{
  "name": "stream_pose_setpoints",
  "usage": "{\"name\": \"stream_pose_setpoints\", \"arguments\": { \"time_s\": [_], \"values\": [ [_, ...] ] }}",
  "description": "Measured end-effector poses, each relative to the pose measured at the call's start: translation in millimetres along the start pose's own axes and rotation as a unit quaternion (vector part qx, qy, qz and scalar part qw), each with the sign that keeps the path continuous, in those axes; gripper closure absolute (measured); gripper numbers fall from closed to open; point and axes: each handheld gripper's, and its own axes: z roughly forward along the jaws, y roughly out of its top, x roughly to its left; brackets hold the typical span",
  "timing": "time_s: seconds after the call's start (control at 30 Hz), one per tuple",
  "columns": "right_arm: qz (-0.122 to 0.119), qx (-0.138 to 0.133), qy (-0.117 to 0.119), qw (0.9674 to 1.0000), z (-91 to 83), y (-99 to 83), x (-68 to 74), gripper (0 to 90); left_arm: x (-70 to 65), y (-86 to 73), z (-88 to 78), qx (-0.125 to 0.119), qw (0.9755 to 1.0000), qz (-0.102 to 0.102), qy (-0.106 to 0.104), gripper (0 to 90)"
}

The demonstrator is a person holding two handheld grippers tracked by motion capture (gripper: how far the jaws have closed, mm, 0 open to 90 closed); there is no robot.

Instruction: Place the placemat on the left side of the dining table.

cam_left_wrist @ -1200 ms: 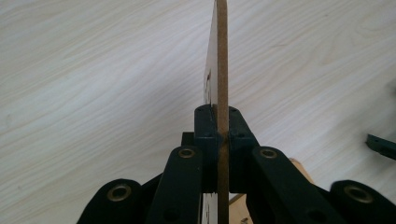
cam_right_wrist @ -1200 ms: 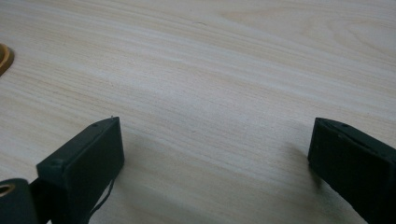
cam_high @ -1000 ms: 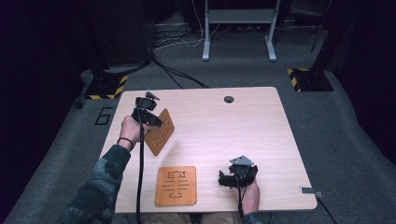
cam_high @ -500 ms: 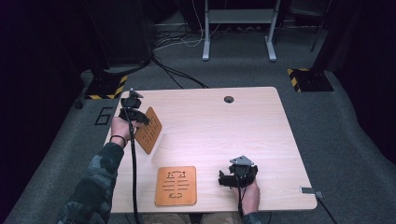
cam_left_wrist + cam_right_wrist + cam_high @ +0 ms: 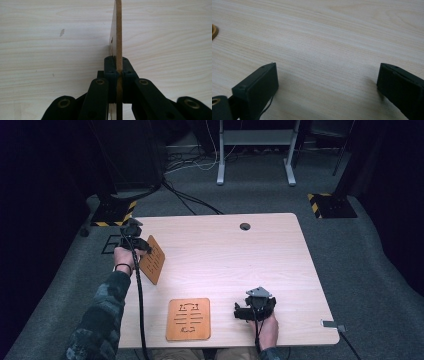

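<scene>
Left gripper (image 5: 141,245) sits at left-centre of the high view, jaws clamped on a thin wooden board (image 5: 152,259) that is lifted off the table and tilted, slot cut-outs facing right. In the left gripper view the same board (image 5: 117,32) runs edge-on up the middle of the frame, pinched between the two black jaws, with light wood table (image 5: 50,37) behind it. Left hand (image 5: 122,257) wraps the gripper body; a camouflage sleeve (image 5: 100,320) comes in from lower left and the black cable (image 5: 140,310) trails down along it. Right gripper (image 5: 242,311) rests low on the table at lower centre-right of the high view, pointing left, grey plate on top, right hand (image 5: 267,327) behind it. Right gripper view: jaws wide apart, nothing between them, bare tabletop (image 5: 324,37) ahead. A second wooden board (image 5: 188,319) with slots lies flat near the table's bottom edge, between the two grippers, touching neither. Table (image 5: 225,250) has a small round hole (image 5: 244,226) near its far edge.
</scene>
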Motion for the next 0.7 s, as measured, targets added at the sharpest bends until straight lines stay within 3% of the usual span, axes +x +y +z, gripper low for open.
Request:
{"name": "stream_pose_setpoints", "arguments": {
  "time_s": [0.17,0.7],
  "values": [
    [0.0,0.0,0.0,1.0,0.0,0.0,0.0,2.9,9.1,-0.2,1.3,-0.006,0.9997,-0.022,-0.005,85.9],
    [0.0,0.0,0.0,1.0,0.0,0.0,0.0,2.9,21.4,-1.6,3.0,-0.003,0.9991,-0.037,0.02,79.0]
  ]
}}
